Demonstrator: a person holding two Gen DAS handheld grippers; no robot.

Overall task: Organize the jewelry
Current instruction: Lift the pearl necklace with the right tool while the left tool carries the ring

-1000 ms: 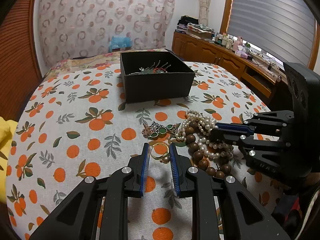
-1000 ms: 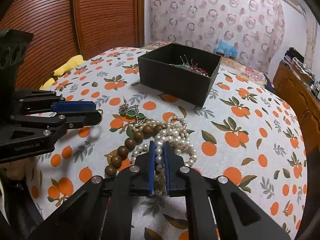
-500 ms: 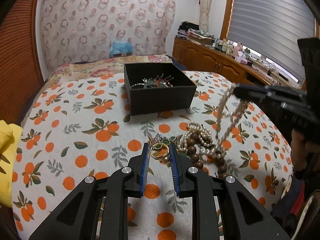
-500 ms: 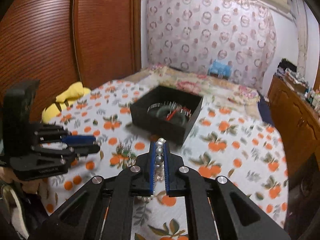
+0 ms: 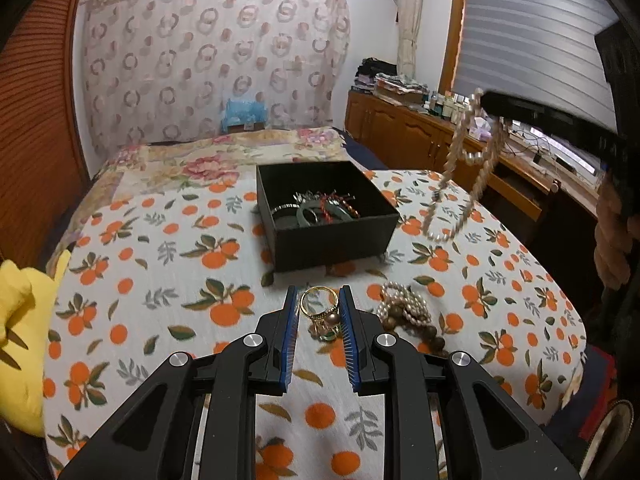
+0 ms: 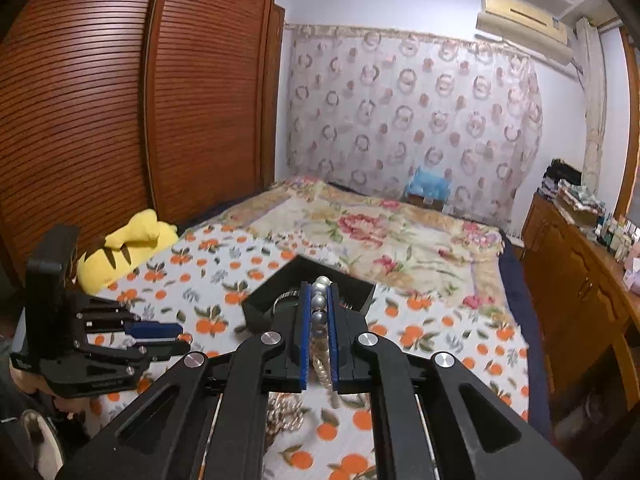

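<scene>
My left gripper [image 5: 319, 308] is shut on a gold ring with a dark pearl [image 5: 318, 307] and holds it above the orange-print cloth, short of the black box [image 5: 326, 236]. The box holds bangles and a red cord. My right gripper [image 6: 319, 304] is shut on a pearl necklace [image 6: 319, 308]; in the left wrist view the strand [image 5: 460, 168] dangles high, to the right of the box. More pearls and brown wooden beads [image 5: 408, 316] lie on the cloth right of my left gripper. The left gripper also shows in the right wrist view [image 6: 176, 338].
A yellow plush toy [image 5: 20, 320] lies at the bed's left edge. A wooden dresser [image 5: 440, 140] with clutter runs along the right side. A wooden slatted wardrobe [image 6: 120, 100] stands on the left. A blue bag [image 5: 244, 114] sits at the bed's far end.
Both grippers have risen. The right one lifted the pearl necklace off the pile until it hangs in the air. The left one lifted the gold ring off the cloth.
</scene>
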